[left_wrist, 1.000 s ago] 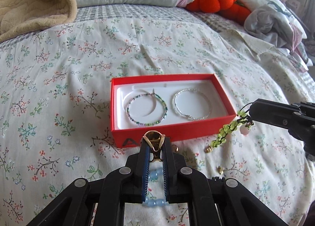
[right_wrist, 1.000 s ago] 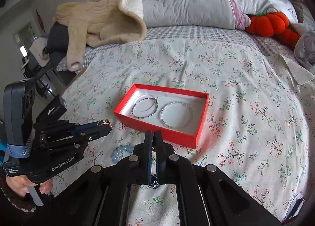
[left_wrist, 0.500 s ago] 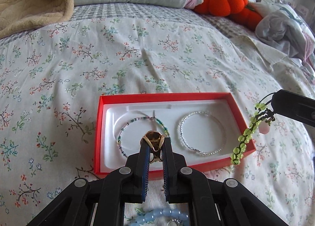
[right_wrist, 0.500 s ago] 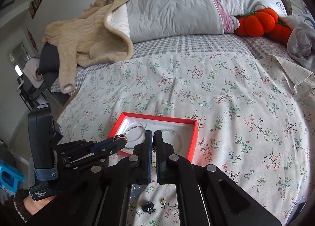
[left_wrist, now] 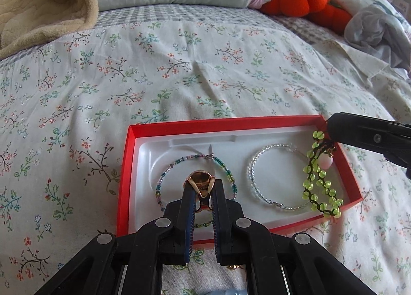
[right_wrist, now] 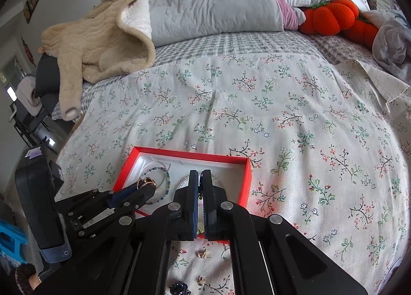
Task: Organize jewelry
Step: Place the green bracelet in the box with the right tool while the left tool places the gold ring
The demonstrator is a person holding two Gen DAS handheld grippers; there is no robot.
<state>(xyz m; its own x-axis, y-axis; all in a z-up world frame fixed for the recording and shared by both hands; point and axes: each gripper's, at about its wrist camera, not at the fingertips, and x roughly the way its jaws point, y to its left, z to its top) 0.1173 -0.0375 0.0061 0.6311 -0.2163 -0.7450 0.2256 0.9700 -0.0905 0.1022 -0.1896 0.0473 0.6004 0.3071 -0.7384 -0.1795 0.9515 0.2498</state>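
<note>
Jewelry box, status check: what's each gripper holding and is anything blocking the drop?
Left gripper shut on gold ring, over red box. Right gripper shut on green bead bracelet, dangling at box's right end. Two bracelets already inside; no obstruction seen.

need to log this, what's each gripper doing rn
left gripper: shut on gold ring
right gripper: shut on green bracelet

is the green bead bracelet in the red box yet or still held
Held: the green bead bracelet dangles from the right gripper over the red box.
</note>
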